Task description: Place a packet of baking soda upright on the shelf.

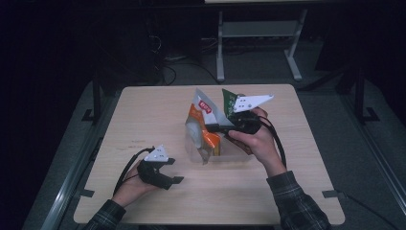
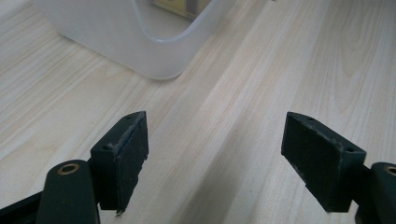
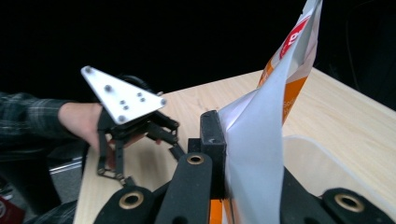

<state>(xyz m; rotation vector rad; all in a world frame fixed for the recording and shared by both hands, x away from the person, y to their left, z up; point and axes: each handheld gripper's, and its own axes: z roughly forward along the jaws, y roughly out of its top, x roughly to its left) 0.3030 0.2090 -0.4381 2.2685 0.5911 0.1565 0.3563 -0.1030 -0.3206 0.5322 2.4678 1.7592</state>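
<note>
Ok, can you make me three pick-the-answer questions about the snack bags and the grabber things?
1. Where does the clear tub stand?
A. on the floor
B. mid-table
C. on a shelf

2. What colour, besides white, is the snack bag in the right gripper?
A. orange
B. purple
C. black

3. How are the left gripper jaws?
A. shut on a bag
B. shut on nothing
C. wide apart, holding nothing

Answers:
1 B, it sits on the wooden table.
2 A, orange panels show.
3 C, bare wood shows between them.
</note>
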